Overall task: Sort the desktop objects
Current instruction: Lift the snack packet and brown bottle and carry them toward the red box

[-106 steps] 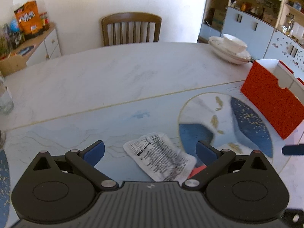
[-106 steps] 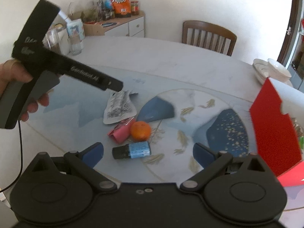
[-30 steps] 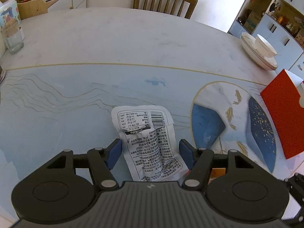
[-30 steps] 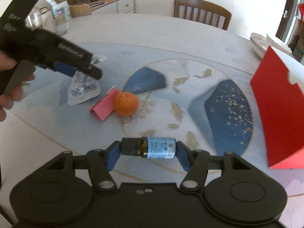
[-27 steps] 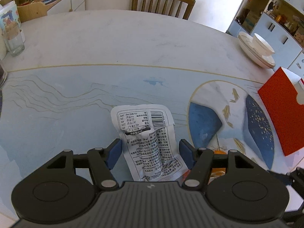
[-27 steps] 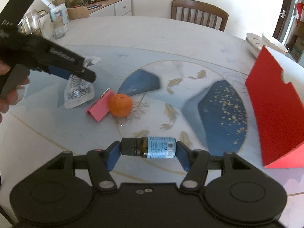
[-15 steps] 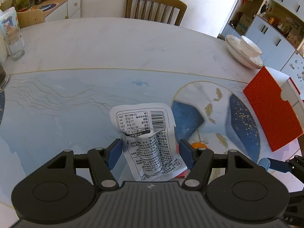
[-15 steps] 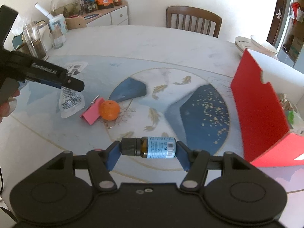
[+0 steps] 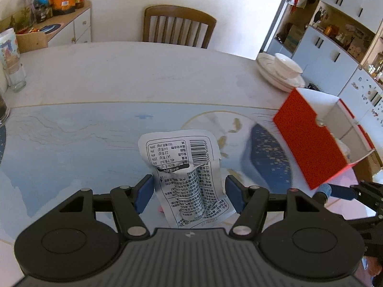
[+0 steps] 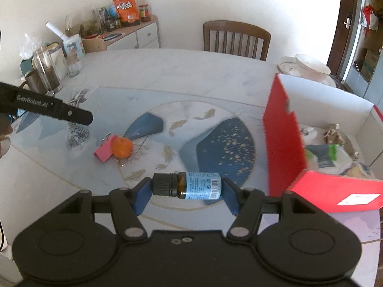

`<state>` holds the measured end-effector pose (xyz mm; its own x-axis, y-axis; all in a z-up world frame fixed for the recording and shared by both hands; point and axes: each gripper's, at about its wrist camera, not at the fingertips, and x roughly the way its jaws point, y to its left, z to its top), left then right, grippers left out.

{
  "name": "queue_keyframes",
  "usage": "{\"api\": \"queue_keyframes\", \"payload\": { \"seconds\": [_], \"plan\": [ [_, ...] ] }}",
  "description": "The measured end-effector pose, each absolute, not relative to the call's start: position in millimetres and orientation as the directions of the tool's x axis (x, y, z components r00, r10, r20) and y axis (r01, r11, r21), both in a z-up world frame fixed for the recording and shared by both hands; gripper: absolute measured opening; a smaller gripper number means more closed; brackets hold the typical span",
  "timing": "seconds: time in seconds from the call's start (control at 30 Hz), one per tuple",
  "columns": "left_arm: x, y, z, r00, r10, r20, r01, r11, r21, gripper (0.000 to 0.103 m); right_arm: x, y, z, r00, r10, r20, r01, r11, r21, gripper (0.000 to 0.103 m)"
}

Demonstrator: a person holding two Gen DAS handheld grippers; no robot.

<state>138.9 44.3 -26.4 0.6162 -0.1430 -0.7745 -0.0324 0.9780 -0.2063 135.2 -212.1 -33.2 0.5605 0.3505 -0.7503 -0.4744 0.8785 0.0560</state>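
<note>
Both grippers have risen off the table (image 10: 182, 76): left gripper (image 9: 189, 191) clamps the packet (image 9: 184, 167), right gripper (image 10: 186, 192) clamps the bottle (image 10: 191, 185); open tabletop lies before the red box (image 10: 282, 143).

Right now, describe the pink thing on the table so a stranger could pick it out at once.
Start at the round fish-pattern mat in the middle of the table. At the mat's left edge sits an orange fruit; the pink clip lies flat against the fruit's left side. It is the only pink, flat, angular item there.
</note>
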Motion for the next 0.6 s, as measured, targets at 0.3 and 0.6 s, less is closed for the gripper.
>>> {"api": "queue_keyframes", "payload": {
  "seconds": [0.3,0.6],
  "plan": [
    [142.5,-14.8,-15.7,0.603,-0.203,-0.771,0.029,0.972,-0.233,0.065,139.0,-257.3,-14.5,0.584,0.361,-0.727,-0.462,0.884,0.069,0.062],
    [152.1,-91.1,-7.6,0.584,-0.273,-0.765,0.154,0.962,-0.225,0.065,145.0,-309.6,-2.4,0.617,0.349,-0.705,-0.418,0.905,0.082,0.062]
  ]
}}
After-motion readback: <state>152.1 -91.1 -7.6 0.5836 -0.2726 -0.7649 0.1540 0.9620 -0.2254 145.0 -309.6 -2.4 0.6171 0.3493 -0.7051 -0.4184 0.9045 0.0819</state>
